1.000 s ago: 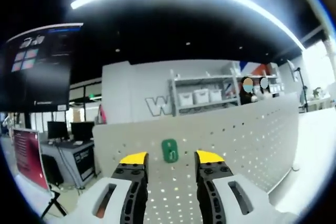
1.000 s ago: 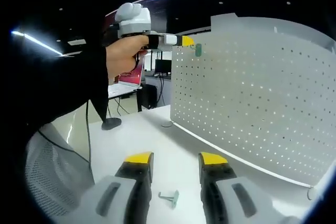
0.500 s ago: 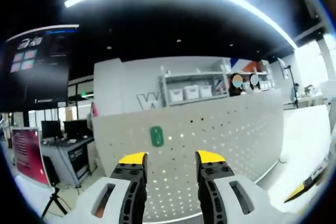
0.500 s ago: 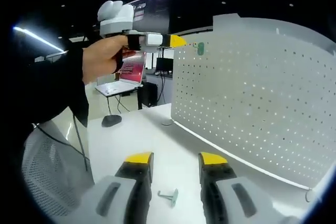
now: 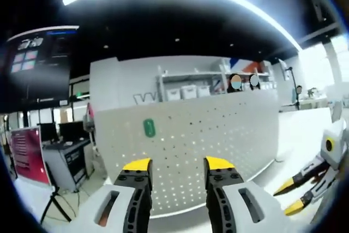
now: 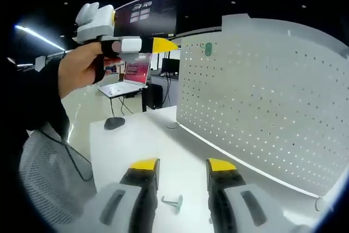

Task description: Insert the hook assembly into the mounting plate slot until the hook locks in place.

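A small green hook point(image 5: 149, 128) sits in the upright white perforated mounting plate point(image 5: 218, 129), near its upper left corner. My left gripper point(image 5: 178, 165) is open and empty, well back from the plate. In the right gripper view the same hook point(image 6: 208, 49) hangs on the plate point(image 6: 262, 96), and the hand-held left gripper point(image 6: 165, 45) hovers to its left, apart from it. My right gripper point(image 6: 182, 165) is open low over the white table, with a small grey hook part point(image 6: 172, 203) lying between its jaws on the tabletop. The right gripper point(image 5: 290, 197) also shows at the left gripper view's right edge.
A black mouse-shaped object point(image 6: 114, 123) lies near the table's far corner. An open laptop point(image 6: 124, 87) sits on a desk behind it. A mesh chair back point(image 6: 46, 173) is at the left. Shelves with white bins point(image 5: 188, 91) stand behind the plate.
The left gripper has drawn back and away from the plate, leaving the green hook on it. The right gripper has stayed still over the grey part.
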Demonstrator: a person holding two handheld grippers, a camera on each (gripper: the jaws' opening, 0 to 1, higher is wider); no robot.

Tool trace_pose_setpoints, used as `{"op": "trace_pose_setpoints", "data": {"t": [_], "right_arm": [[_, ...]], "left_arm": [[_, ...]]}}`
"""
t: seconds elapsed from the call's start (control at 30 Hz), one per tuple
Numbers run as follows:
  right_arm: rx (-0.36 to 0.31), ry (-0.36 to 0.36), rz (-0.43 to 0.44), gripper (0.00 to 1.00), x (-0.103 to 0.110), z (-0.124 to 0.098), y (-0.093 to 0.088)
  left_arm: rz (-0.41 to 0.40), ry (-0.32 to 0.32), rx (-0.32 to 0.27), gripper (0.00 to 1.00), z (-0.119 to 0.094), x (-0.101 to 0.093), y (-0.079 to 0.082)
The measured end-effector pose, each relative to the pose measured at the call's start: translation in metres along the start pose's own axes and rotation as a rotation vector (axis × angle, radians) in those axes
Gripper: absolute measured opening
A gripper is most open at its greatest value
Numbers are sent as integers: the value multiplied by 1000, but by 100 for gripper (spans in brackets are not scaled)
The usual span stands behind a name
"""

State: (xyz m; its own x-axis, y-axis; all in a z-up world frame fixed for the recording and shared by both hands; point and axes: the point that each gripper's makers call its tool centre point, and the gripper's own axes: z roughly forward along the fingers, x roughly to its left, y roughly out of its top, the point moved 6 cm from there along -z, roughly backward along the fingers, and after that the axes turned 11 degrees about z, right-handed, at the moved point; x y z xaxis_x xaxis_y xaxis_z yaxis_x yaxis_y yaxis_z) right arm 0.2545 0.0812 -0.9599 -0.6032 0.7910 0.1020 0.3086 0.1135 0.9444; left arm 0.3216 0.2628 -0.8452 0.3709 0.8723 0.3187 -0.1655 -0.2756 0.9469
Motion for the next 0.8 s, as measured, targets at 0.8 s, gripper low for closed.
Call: {"op": "trace_pose_setpoints", "data": {"t": [0.8], "right_arm": [[67,-32,21,31,-17,6,-16]], "left_arm": [[-39,-160,95,36,-44,-73,-49]]}}
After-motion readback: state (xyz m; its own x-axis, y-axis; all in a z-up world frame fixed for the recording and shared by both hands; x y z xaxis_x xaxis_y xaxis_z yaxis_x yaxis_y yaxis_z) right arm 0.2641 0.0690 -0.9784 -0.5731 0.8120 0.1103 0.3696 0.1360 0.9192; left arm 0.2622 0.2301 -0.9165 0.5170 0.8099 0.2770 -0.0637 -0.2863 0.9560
